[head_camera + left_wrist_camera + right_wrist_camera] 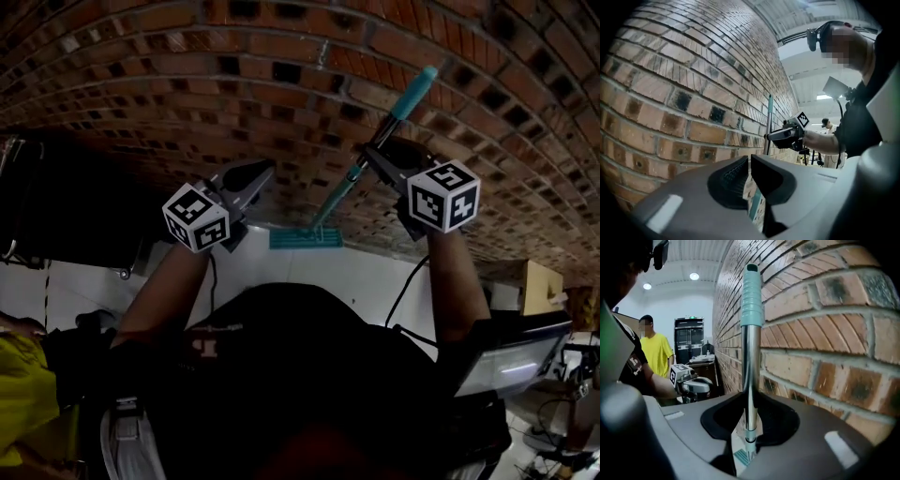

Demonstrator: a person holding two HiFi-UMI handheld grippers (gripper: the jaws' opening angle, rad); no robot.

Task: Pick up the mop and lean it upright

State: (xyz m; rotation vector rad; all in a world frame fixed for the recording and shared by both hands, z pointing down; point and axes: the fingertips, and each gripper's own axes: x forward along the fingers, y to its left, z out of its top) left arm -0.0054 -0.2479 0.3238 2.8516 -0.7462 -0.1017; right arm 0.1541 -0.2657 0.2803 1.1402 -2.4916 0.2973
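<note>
The red brick wall [187, 75] stands straight ahead, and the metal-poled mop with a teal grip [339, 195] stands upright just before it, its flat teal head [305, 238] low by the foot of the wall, above the white floor [366, 272]. The right gripper [373, 161] has the mop pole between its jaws, well below the grip, and the left gripper [261, 176] is to the mop's left, apart from it. Beyond the left gripper, farther along the wall, are a person in a yellow shirt [657, 357] and a tall black cabinet [689, 341].
</note>
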